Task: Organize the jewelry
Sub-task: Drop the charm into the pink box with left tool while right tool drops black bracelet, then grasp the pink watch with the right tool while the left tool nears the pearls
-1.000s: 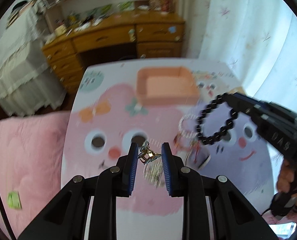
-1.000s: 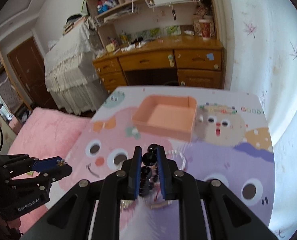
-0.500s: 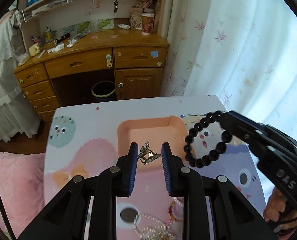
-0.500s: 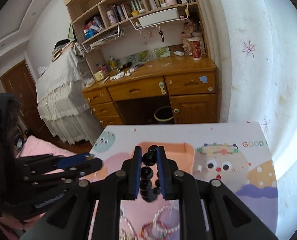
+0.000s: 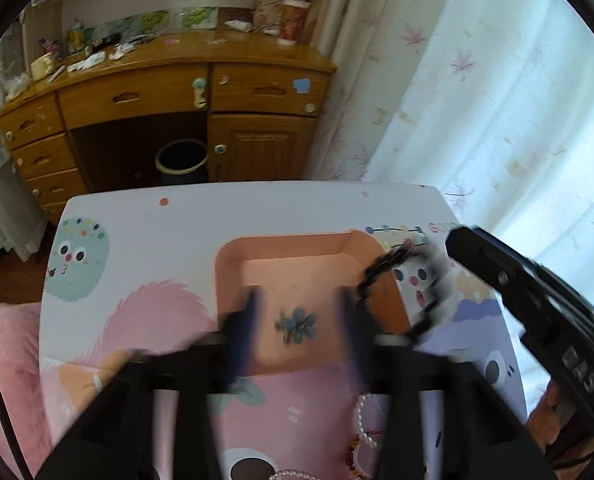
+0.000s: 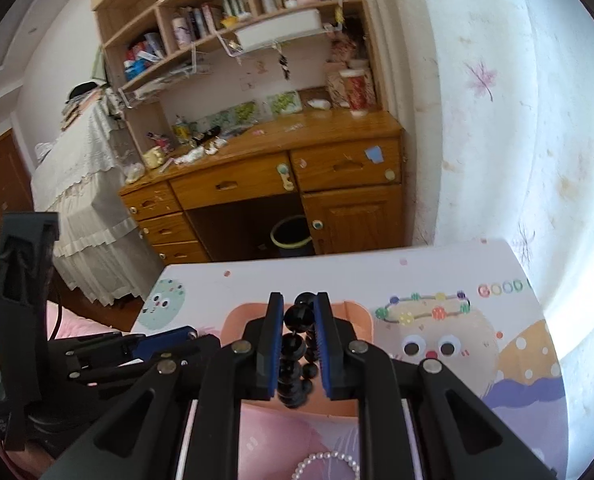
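We see a low table (image 5: 201, 216) with a white top covered in cartoon prints: a mint fuzzy face, pink and purple creatures, coloured letters at the far right. A peach tray (image 5: 233, 256) sits directly on it, toward the far middle. Nearer us, a pearl bracelet (image 6: 329, 460) and a red beaded piece (image 5: 355, 450) lie on the pink print, just beside each other.
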Available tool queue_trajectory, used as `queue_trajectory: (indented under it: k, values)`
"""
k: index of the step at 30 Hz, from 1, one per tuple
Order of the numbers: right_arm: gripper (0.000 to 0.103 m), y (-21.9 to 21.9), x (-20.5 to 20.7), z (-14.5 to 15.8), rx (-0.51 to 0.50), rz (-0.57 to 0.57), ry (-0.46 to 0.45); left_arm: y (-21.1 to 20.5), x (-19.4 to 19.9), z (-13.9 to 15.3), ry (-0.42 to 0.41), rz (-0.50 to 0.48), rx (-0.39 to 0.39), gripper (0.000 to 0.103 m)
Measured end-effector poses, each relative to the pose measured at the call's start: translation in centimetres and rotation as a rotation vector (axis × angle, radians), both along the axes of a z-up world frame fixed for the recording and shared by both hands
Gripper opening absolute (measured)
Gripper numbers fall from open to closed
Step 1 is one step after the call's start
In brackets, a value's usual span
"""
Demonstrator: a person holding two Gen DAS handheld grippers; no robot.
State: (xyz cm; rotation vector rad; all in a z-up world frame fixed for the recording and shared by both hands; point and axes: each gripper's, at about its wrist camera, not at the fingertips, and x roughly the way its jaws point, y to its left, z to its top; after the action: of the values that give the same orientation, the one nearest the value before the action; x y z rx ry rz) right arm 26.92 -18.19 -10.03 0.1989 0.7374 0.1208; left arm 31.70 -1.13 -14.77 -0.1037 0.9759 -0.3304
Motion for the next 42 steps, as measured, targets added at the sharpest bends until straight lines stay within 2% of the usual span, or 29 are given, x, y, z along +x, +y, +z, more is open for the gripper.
queue_trajectory:
  k: [1, 2, 5, 10, 16, 22, 27, 34, 42]
  values:
    - [0.039, -0.2, 0.0, -0.1, 0.013, -0.004, 0.008, 0.2, -0.2, 0.1, -0.016, 0.01, -0.005, 0.074]
    - [0.048, -0.4, -0.2, -0.1, 0.025, -0.014, 0.008, 0.4, -0.5, 0.4, -0.037, 0.011, -0.016, 0.074]
    - [0.05, -0.8, -1.3, 0.1, 0.028, -0.036, -0.01, 0.8, -1.2, 1.0, -0.049, 0.018, -0.008, 0.074]
    - [0.055, -1.2, -3.3, -0.1, 0.017, -0.028, 0.026, 2.3, -3.0, 1.2, -0.042, 0.053, 0.011, 0.075]
    - [0.065, -2.3, -7.1, -1.1, 0.064, -0.022, 0.086, 4.0, -7.8, -1.1, 0.023, 0.105, 0.024, 0.076]
    - [0.07, -3.2, -10.7, -3.8, 0.075, -0.037, 0.207, 4.5, -13.6, -4.2, 0.106, 0.147, 0.01, 0.082]
    - [0.073, -4.1, -13.5, -6.8, 0.118, -0.026, 0.334, 3.6, -18.9, -5.9, 0.151, 0.148, 0.001, 0.083]
    - [0.073, -4.8, -16.1, -10.4, 0.177, -0.011, 0.487, 0.7, -24.6, -6.5, 0.133, 0.1, -0.033, 0.083]
    - [0.073, -5.5, -19.1, -11.9, 0.283, -0.06, 0.507, -2.7, -27.8, -6.9, 0.05, 0.09, 0.074, 0.08]
